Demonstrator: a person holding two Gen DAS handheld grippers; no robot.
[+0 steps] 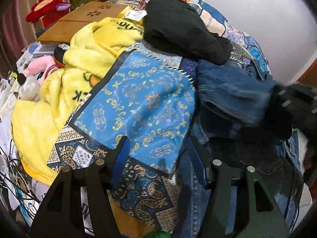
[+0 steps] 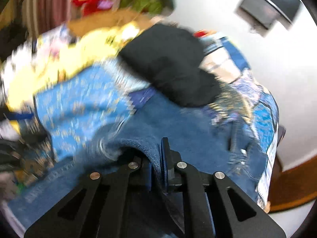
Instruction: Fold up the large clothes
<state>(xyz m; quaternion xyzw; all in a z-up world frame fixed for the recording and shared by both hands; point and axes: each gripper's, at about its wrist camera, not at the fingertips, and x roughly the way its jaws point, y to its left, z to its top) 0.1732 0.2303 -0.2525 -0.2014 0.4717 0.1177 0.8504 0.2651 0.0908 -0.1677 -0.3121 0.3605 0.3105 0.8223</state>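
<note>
Blue denim jeans (image 1: 233, 97) lie crumpled on a bed covered by a blue patterned spread (image 1: 146, 103). My left gripper (image 1: 158, 148) is open and empty, hovering over the spread beside the jeans. My right gripper (image 2: 157, 158) is shut on a fold of the jeans (image 2: 142, 123) and lifts it; this view is blurred. The right gripper also shows in the left wrist view (image 1: 297, 103) at the right edge, holding the denim. A black garment (image 1: 178, 29) lies behind the jeans, also in the right wrist view (image 2: 168, 65).
A yellow fleece blanket (image 1: 79, 63) lies on the left of the bed. A brown board (image 1: 79, 23), a red plush toy (image 1: 47, 8), a pink toy (image 1: 39, 65) and a bottle (image 1: 29, 89) crowd the far left. A white wall (image 1: 257, 10) stands behind.
</note>
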